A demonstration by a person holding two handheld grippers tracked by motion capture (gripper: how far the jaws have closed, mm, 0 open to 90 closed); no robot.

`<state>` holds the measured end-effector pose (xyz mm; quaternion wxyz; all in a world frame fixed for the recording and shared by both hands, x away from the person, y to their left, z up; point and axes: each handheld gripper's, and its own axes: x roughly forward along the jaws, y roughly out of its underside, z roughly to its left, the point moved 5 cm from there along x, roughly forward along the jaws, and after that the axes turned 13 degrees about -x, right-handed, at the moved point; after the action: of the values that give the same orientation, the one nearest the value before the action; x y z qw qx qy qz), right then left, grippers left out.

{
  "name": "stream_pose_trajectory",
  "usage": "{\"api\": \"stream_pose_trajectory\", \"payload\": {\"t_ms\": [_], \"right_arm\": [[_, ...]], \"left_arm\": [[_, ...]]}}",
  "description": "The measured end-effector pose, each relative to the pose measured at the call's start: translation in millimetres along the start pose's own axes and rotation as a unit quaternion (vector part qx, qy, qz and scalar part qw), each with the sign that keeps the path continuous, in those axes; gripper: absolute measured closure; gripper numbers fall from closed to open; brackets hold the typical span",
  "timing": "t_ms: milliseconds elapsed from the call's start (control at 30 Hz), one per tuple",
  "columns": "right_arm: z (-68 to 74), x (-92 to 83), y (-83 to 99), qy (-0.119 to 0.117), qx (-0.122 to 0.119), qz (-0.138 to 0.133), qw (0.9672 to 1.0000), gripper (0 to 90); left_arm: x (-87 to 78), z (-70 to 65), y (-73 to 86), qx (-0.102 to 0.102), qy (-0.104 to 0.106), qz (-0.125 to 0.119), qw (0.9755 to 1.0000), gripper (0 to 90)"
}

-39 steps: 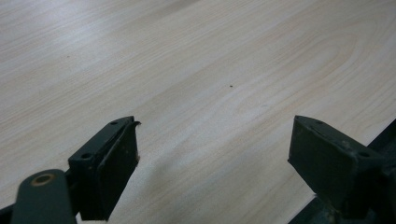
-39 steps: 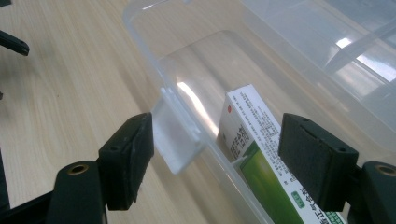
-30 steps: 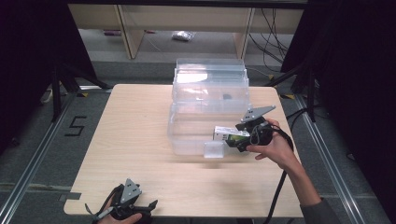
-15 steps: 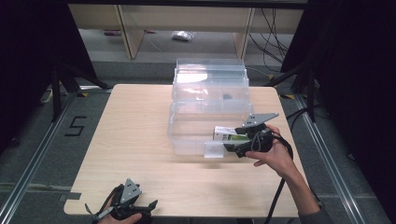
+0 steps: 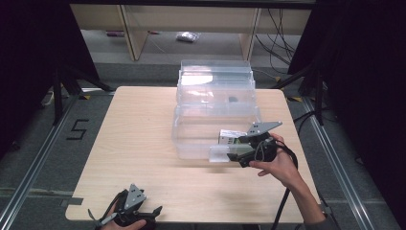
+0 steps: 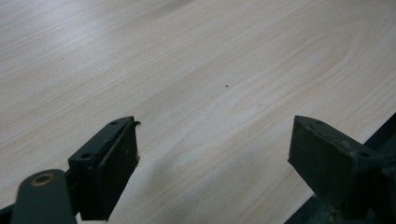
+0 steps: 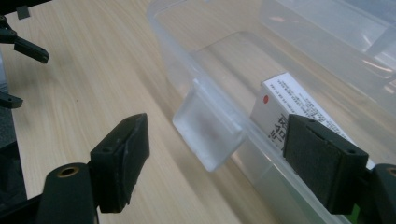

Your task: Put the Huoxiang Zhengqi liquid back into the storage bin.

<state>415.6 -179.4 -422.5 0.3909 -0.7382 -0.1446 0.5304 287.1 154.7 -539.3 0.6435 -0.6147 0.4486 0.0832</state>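
White box (image 7: 299, 112) in clear bin (image 7: 196, 60), half behind right tongs (image 7: 229, 163) (agape)

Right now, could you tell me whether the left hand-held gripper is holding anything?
No, the left hand-held gripper has its jaws wide apart with bare wooden table between them.

The white printed carton (image 7: 292, 109) inside the clear plastic drawer (image 7: 196, 60) is partly hidden behind the right gripper's (image 7: 217, 158) black jaw; its print is too small to read. A small dark object (image 5: 232, 99) in the upper clear plastic bin (image 5: 215, 79) is too tiny to identify. The left gripper (image 5: 139, 215) and the hand (image 5: 125, 223) holding it are cut off by the bottom edge.
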Motion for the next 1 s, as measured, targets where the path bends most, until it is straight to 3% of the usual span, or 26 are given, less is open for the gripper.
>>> {"api": "stream_pose_trajectory", "payload": {"t_ms": [33, 67, 100, 133, 167, 200, 233, 267, 300, 333, 400, 433, 467, 533, 567, 600, 667, 700, 833, 1000], "right_arm": [[0.3, 0.4, 0.3, -0.001, -0.003, -0.001, 1.0000, 23.8], [1.2, 0.8, 0.5, -0.002, -0.003, -0.002, 1.0000, 23.7], [2.1, 0.8, 1.0, -0.003, -0.004, 0.001, 1.0000, 23.6], [2.8, 1.9, 1.1, -0.004, -0.006, -0.003, 1.0000, 23.4], [3.9, 2.3, 1.3, -0.005, -0.004, -0.004, 1.0000, 23.2], [5.9, 1.6, 1.7, -0.002, 0.004, 0.002, 1.0000, 22.9], [6.1, 1.5, 1.8, -0.001, 0.002, 0.003, 1.0000, 22.7], [6.5, 2.3, 1.2, -0.001, -0.002, -0.003, 1.0000, 22.7], [6.4, 2.3, 0.9, 0.002, -0.012, -0.004, 0.9999, 22.3], [8.4, 2.2, 0.9, 0.004, -0.002, -0.003, 1.0000, 21.5], [11.3, 2.1, 1.1, -0.001, 0.004, 0.002, 1.0000, 20.6], [12.2, 2.0, 1.0, -0.001, 0.004, 0.002, 1.0000, 19.6], [13.0, 2.5, 1.3, 0.002, 0.006, 0.002, 1.0000, 18.7], [15.5, 3.2, 2.1, 0.005, 0.011, 0.006, 0.9999, 17.4], [14.9, 3.5, 2.5, 0.007, -0.004, 0.005, 1.0000, 17.3], [17.8, 4.4, 3.2, 0.003, 0.007, 0.006, 1.0000, 17.2], [18.8, 6.6, 5.1, 0.006, 0.004, 0.010, 0.9999, 16.6], [19.6, 7.2, 5.7, 0.006, 0.001, 0.008, 1.0000, 16.6], [24.4, 10.3, 8.5, 0.004, -0.003, 0.005, 1.0000, 16.6], [30.2, 11.1, 13.0, 0.002, 0.010, 0.009, 0.9999, 16.8]], "left_arm": [[-0.4, -1.1, 0.3, -0.006, 0.002, -0.001, 1.0000, 15.1], [-2.6, 1.6, 0.8, 0.010, -0.002, 0.014, 0.9999, 15.2], [-2.9, 1.8, 0.7, 0.013, -0.001, 0.015, 0.9998, 15.1], [-2.1, 1.2, 0.6, 0.008, -0.002, 0.010, 0.9999, 15.2], [-0.2, -2.4, 0.2, -0.011, 0.006, -0.005, 0.9999, 15.1], [-3.4, 1.7, 1.1, 0.015, -0.003, 0.018, 0.9997, 15.1], [-3.4, 1.7, 1.0, 0.015, -0.003, 0.017, 0.9997, 15.1], [-0.9, -1.6, 0.2, -0.006, 0.004, -0.001, 1.0000, 15.2], [-0.3, -2.4, 0.1, -0.011, 0.006, -0.005, 0.9999, 15.1], [-2.6, 0.6, 0.8, 0.008, -0.001, 0.012, 0.9999, 15.1], [-3.4, 1.6, 1.1, 0.015, -0.002, 0.018, 0.9997, 15.2], [-0.3, -2.3, 0.2, -0.011, 0.005, -0.005, 0.9999, 15.2], [-0.4, -2.3, 0.1, -0.011, 0.005, -0.004, 0.9999, 15.2], [-3.5, 1.7, 1.1, 0.015, -0.003, 0.018, 0.9997, 15.1], [-3.6, 1.8, 1.1, 0.015, -0.003, 0.018, 0.9997, 15.1], [-1.0, -1.6, 0.3, -0.006, 0.005, -0.001, 1.0000, 15.1], [-1.3, -1.3, 0.2, -0.004, 0.003, 0.000, 1.0000, 15.2], [-3.6, 1.3, 0.9, 0.014, -0.001, 0.016, 0.9998, 15.1], [-4.0, 1.6, 0.9, 0.014, -0.002, 0.017, 0.9998, 15.1], [-3.1, 1.2, 0.6, 0.009, -0.002, 0.010, 0.9999, 15.1]]}}
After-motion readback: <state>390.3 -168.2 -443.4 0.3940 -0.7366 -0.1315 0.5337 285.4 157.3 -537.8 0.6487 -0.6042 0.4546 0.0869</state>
